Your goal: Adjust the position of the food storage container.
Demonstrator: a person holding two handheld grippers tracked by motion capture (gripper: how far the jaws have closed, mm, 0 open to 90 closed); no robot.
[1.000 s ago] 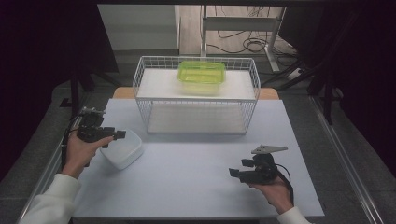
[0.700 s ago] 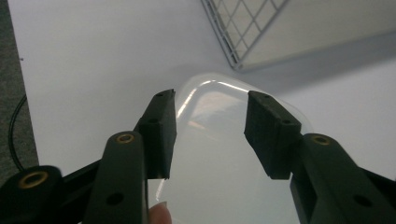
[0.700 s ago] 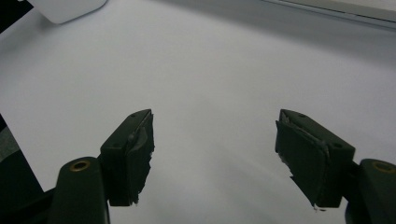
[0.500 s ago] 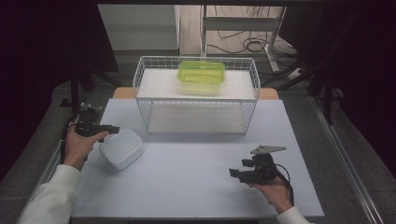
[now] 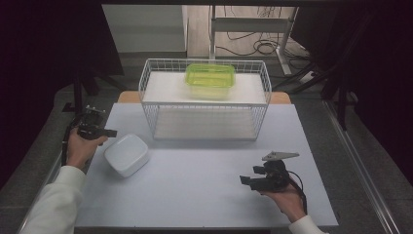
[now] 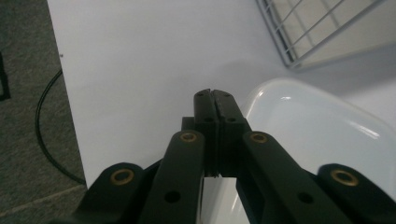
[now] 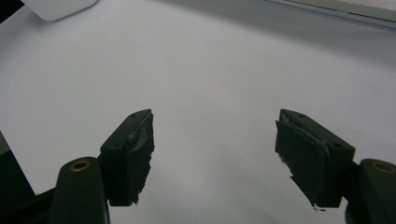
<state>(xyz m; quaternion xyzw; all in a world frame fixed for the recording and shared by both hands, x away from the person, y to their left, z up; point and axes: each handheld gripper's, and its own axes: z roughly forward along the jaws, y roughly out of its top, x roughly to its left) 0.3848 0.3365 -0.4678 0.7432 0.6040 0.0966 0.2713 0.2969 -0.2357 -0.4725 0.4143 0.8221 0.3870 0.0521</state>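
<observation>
I see the white container (image 5: 126, 154) lying on the table (image 5: 204, 195) in front of the wire basket (image 5: 204, 100), off that basket's front left corner and apart from it. It is a shallow, rounded-rectangular tub of glossy white plastic, lying flat and turned a little askew to the basket's front edge. From the left gripper view its smooth rim (image 6: 299, 93) catches highlights.

Our left gripper (image 6: 214, 100) has just closed its jaws — pads pressed together, nothing between them; our right gripper (image 7: 212, 158) rests low at the near right, jaws wide apart — nothing held.
</observation>
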